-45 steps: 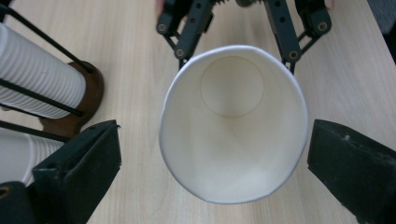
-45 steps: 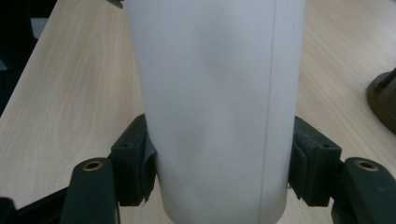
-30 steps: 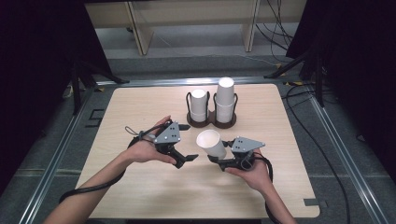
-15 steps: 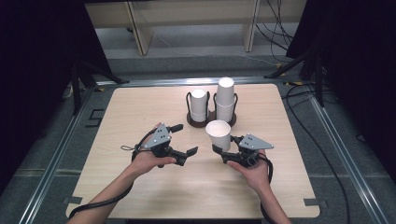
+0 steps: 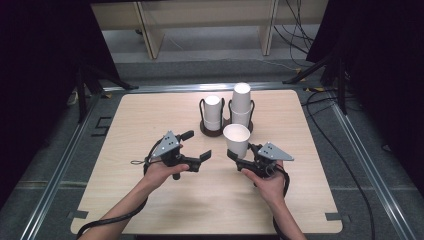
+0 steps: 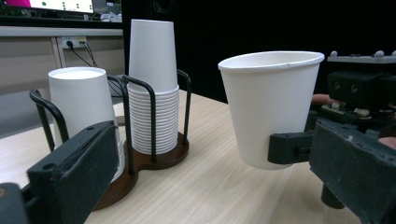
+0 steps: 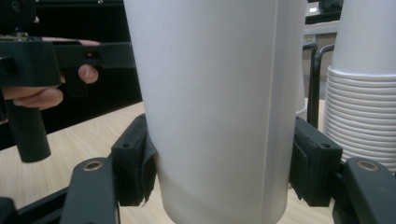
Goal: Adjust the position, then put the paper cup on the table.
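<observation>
A white paper cup (image 5: 237, 140) stands upright, mouth up, just above the table, and my right gripper (image 5: 239, 159) is shut on its lower wall. In the right gripper view the pads (image 7: 135, 163) press on both sides of the cup (image 7: 215, 102). My left gripper (image 5: 196, 145) stands open and empty a short way left of the cup, held low over the table. In the left gripper view the cup (image 6: 268, 112) hangs to the right between my wide jaws (image 6: 208, 154), touching neither.
A dark wire cup holder (image 5: 226, 131) stands behind the cup at the table's middle back. It holds a short stack (image 5: 212, 112) and a tall stack (image 5: 241, 102) of upturned white cups. Bare wooden table (image 5: 150, 115) lies to the left and in front.
The cup has gone from tilted to upright in the right gripper. The left gripper has drawn a little away from the cup and sunk toward the table.
</observation>
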`<move>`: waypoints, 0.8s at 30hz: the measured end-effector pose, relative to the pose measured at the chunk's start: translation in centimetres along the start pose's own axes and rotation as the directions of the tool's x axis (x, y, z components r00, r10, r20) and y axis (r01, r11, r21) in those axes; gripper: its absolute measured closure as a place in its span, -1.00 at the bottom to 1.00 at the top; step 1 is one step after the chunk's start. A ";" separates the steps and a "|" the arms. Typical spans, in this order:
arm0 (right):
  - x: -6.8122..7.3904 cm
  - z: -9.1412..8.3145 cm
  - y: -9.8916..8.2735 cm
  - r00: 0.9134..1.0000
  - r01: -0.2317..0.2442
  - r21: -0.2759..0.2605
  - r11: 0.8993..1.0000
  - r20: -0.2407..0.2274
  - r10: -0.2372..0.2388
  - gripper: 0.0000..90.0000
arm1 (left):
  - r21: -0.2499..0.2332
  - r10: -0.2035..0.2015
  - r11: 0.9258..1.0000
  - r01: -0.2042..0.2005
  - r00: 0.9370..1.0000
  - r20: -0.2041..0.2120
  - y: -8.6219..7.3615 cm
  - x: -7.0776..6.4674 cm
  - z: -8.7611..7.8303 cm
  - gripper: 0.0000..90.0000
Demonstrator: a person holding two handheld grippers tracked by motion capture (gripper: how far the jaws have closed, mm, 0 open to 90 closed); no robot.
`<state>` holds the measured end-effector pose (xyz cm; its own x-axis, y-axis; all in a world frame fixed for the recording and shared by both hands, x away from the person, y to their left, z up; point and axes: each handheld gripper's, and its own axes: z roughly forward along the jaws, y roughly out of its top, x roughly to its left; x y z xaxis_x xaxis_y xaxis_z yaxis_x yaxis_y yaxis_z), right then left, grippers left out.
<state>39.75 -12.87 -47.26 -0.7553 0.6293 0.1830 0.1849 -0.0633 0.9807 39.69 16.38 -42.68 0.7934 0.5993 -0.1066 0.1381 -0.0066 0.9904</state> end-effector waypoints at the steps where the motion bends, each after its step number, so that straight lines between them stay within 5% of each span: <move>1: -0.1 0.0 0.1 1.000 0.021 -0.005 1.000 0.001 -0.021 -0.24 | 0.001 -0.009 1.000 0.009 1.000 0.005 0.0 -0.1 0.1 -0.98; 4: 0.1 0.1 0.1 1.000 0.014 0.012 1.000 0.024 -0.014 -0.24 | 0.006 -0.007 1.000 0.007 1.000 0.006 0.0 -0.1 0.1 -0.98; 10: 0.3 0.3 0.4 1.000 0.001 0.018 1.000 0.011 -0.001 -0.24 | 0.010 -0.021 1.000 0.021 1.000 0.004 0.1 -0.1 0.3 -0.98; 13: 0.1 0.5 0.6 0.999 0.044 -0.009 0.999 0.003 -0.044 -0.24 | 0.012 -0.033 0.999 0.033 0.999 0.006 0.1 -0.2 0.4 -0.98; 14: 0.5 0.3 0.6 1.000 0.006 0.012 1.000 0.003 -0.006 -0.24 | 0.014 -0.036 0.999 0.035 0.999 0.008 0.1 -0.3 0.4 -0.98; 18: 0.5 0.8 0.6 1.000 0.013 -0.001 1.000 -0.022 -0.013 -0.24 | 0.014 -0.043 0.999 0.043 0.999 0.009 0.3 -0.3 0.4 -0.98; 20: 0.4 1.0 0.6 0.999 0.048 0.016 0.999 0.003 -0.048 -0.24 | 0.012 -0.059 0.998 0.059 0.998 0.008 0.5 -0.3 0.3 -0.98; 21: 0.6 1.3 0.5 0.999 0.022 0.008 1.000 -0.026 -0.022 -0.24 | 0.012 -0.063 0.998 0.063 0.998 0.010 0.5 -0.3 0.3 -0.98; 24: 0.6 1.7 0.4 0.999 0.035 0.034 0.999 -0.017 -0.034 -0.24 | 0.023 -0.077 0.997 0.077 0.997 0.017 0.5 -0.3 0.6 -0.98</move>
<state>40.44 -11.24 -46.89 -0.7720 0.6176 0.1503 0.1798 -0.0147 0.9836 39.82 15.70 -42.24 0.7901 0.5846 -0.1844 0.2123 0.0212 0.9770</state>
